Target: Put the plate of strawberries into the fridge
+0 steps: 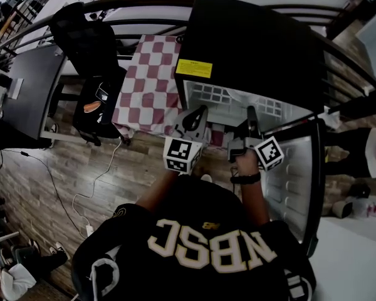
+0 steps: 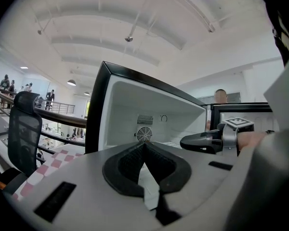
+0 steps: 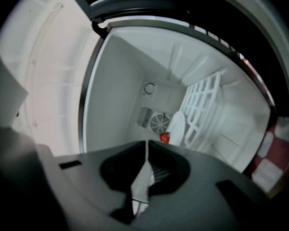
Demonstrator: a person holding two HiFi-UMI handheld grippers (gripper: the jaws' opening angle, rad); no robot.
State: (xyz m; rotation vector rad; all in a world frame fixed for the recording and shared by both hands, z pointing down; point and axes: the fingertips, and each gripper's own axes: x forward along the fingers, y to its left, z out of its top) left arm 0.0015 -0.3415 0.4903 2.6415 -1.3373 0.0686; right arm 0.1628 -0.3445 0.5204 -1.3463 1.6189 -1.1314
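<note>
The plate [image 3: 177,127] is inside the fridge [image 1: 257,49], deep in the compartment near the rear wall, just beside the round fan grille [image 3: 159,124]. A red strawberry [image 3: 164,138] shows at its edge. In your right gripper view the plate lies flat against the white wire rack [image 3: 202,105]; that view is rolled, so both look tipped over.

Your right gripper [image 3: 147,144] points into the open compartment with its jaws pressed together and nothing between them, apart from the plate. Your left gripper [image 2: 144,144] is held beside it at the fridge's mouth, its jaws also pressed together and empty.

The fridge door [image 1: 294,168] stands open on your right. To the left of the fridge there is a red-and-white checked cloth [image 1: 150,80] and, further left, a black mesh chair [image 1: 88,42].
</note>
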